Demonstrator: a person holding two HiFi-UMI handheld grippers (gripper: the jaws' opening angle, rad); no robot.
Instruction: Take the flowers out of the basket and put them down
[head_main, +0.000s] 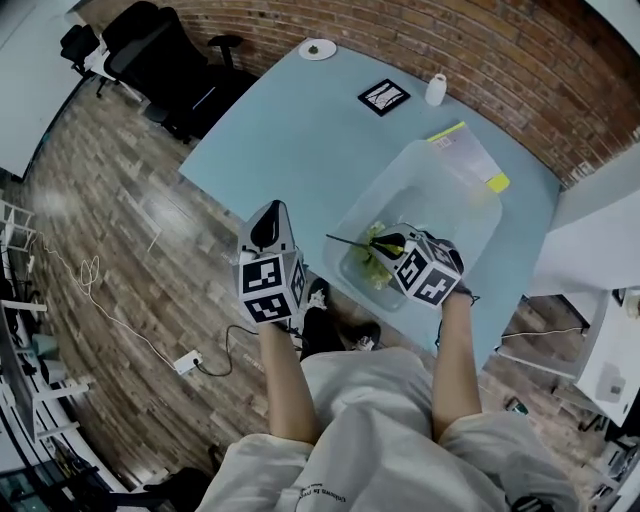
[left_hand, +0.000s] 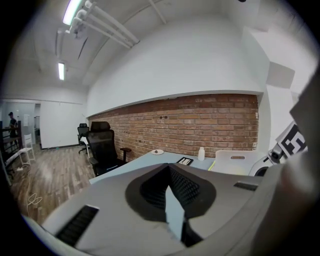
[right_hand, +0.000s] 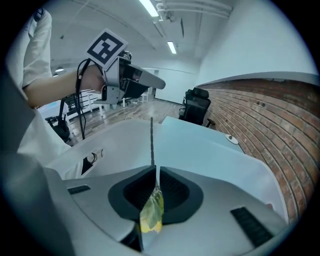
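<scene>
A clear plastic basket (head_main: 470, 190) stands on the blue-grey table (head_main: 290, 130), near its front edge. Green and yellow flowers (head_main: 372, 262) lie in its near corner. My right gripper (head_main: 385, 245) hovers over that corner, shut on one flower. The flower's dark stem (head_main: 350, 240) sticks out level to the left. In the right gripper view the yellow-green bloom (right_hand: 152, 212) sits between the jaws and the stem (right_hand: 151, 145) runs forward over the basket (right_hand: 115, 140). My left gripper (head_main: 268, 228) is off the table's edge, left of the basket, shut and holding nothing.
At the table's far end stand a black-framed picture (head_main: 384, 97), a white bottle (head_main: 436, 89) and a small plate (head_main: 317, 48). A yellow-edged sheet (head_main: 470, 150) lies behind the basket. Office chairs (head_main: 160, 60) stand on the wooden floor, and a power strip (head_main: 187, 362) lies near my feet.
</scene>
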